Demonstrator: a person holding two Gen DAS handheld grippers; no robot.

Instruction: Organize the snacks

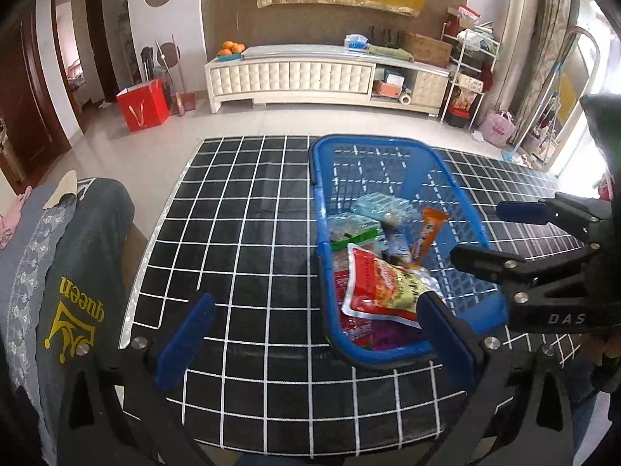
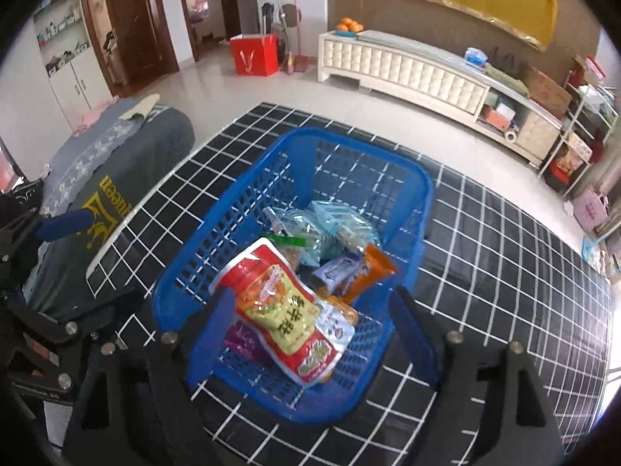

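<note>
Your left gripper (image 1: 314, 334) is nearest to the lens, with its blue-padded fingers (image 1: 186, 341) spread wide and nothing between them; one pad hangs over the bare checked worktop (image 1: 240, 209), the other over the near corner of the blue basket (image 1: 322, 202). Your right gripper (image 2: 314, 330) hovers above the near end of the same basket, its fingers also wide and empty, one on each side of the red and yellow snack pouch (image 2: 283, 318). All the snacks that you can see are already in the basket: this pouch lies on top at the near end, an orange packet (image 2: 372, 272) and a small purple-white packet (image 2: 337, 272) lean beside it, pale blue packets (image 2: 341, 221) rest further back, and something purple lies under the pouch. No snack lies loose on the worktop in either view, so I judge that the sorting is almost finished or that the next piece must be taken out of the basket. If you take the pouch, lower the right gripper straight down and close on its middle, not on the thin sealed edge, because the film looks slippery and may slide out. Keep the fingers clear of the basket wall, and keep the left gripper ready near the rim, since the light basket may move on the cloth when you pull.
</note>
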